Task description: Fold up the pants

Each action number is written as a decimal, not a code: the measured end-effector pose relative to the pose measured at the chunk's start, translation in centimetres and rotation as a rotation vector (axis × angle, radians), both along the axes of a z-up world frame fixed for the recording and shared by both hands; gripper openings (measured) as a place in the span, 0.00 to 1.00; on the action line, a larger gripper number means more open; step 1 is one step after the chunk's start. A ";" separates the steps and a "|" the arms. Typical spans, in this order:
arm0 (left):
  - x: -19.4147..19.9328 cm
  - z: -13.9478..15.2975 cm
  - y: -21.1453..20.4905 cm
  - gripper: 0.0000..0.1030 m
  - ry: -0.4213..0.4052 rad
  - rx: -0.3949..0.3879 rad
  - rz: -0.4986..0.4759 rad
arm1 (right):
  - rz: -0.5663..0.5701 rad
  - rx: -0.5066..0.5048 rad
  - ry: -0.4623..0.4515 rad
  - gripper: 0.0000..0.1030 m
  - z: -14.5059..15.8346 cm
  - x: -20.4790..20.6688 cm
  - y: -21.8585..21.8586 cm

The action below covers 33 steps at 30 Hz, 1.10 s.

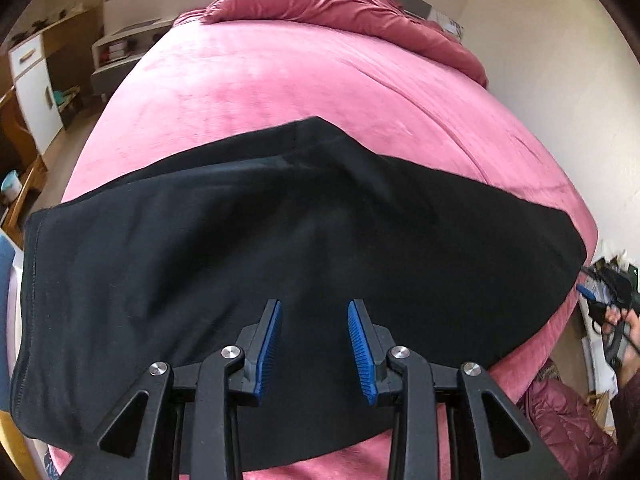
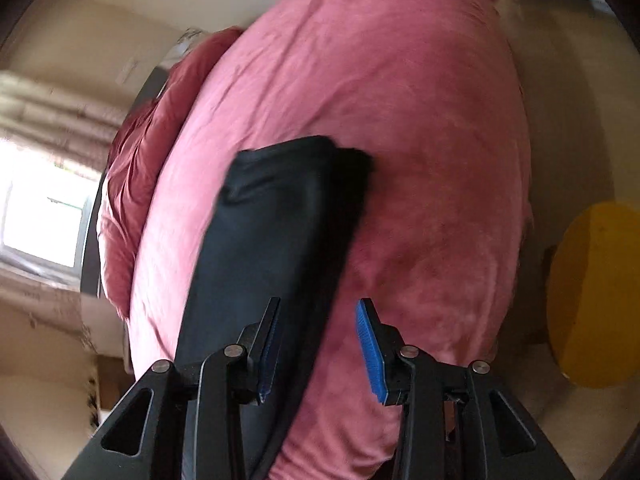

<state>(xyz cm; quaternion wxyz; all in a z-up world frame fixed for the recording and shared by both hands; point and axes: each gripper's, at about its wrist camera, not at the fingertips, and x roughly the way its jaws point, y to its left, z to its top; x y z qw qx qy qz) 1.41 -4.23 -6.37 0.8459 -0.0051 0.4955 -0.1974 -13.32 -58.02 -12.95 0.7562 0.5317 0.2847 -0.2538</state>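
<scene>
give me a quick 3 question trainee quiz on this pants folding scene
1. True or false: the left gripper has its jaws clamped on the black pants.
2. What do the pants lie on? A) a wooden table B) a pink bed cover C) a grey carpet
3. Fill in: in the left wrist view, the right gripper shows off the bed's ____ edge.

Key:
1. False: its jaws stand apart with nothing pinched.
2. B, the pink bed cover.
3. Right.
</scene>
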 end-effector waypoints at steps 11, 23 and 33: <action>-1.4 -1.1 -2.6 0.34 0.028 0.058 -0.039 | -0.020 0.028 -0.098 0.31 -1.7 3.2 -2.5; -1.1 -0.6 -2.1 0.34 0.039 -0.012 -0.036 | 0.400 -0.309 -0.115 0.14 9.8 8.3 6.7; -1.0 1.0 0.9 0.34 0.039 -0.104 -0.006 | 0.941 -0.437 -0.074 0.13 10.2 13.7 26.1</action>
